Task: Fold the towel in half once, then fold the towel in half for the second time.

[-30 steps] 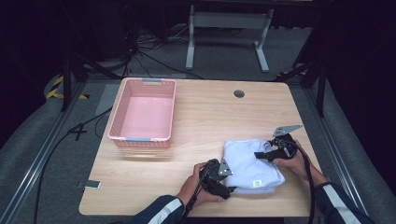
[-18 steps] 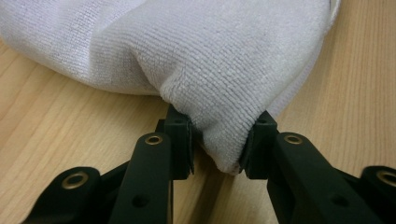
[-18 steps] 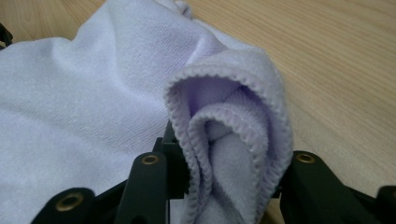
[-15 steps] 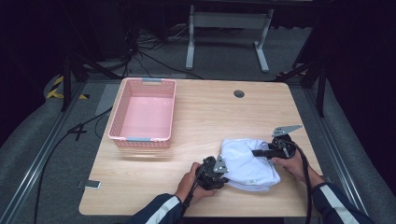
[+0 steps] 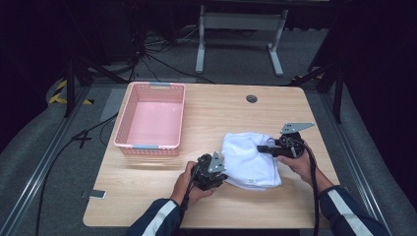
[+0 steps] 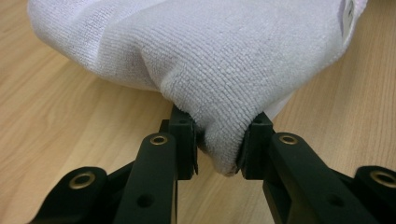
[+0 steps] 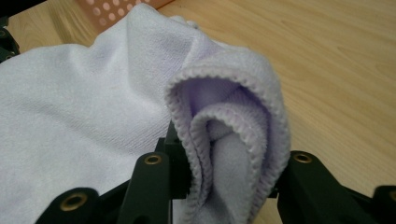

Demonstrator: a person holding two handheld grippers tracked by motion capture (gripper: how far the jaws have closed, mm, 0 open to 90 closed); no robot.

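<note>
**High view: white towel gripped at opposite edges, pink basket lying to the far left**

High view. A folded white terry towel [image 5: 250, 160] sits on the near right part of the wooden table [image 5: 147, 196], spanned between the two hand-held grippers. The left gripper [image 5: 220, 173] meets the towel's near-left edge; the right gripper [image 5: 261, 148] meets its right edge, so the cloth lies between the hands and its held axis runs from near-left to far-right across the table. The empty pink basket [image 5: 173, 92] stands well apart, to the left of the towel and farther from the person, with its long side running away from the person. The left hand is the nearer of the two to it.

Left gripper view. The jaws have just been closing and now pinch a bunched fold of towel [image 6: 219, 93]; the pads press on both sides of the cloth above the table.

Right gripper view. The jaws have likewise been closing and clamp a doubled, stitched hem [image 7: 224, 135]; a corner of the basket [image 7: 112, 9] appears beyond the cloth.

Judgement: if the basket is the goal, the carry must go leftward and away, left hand leading.
</note>
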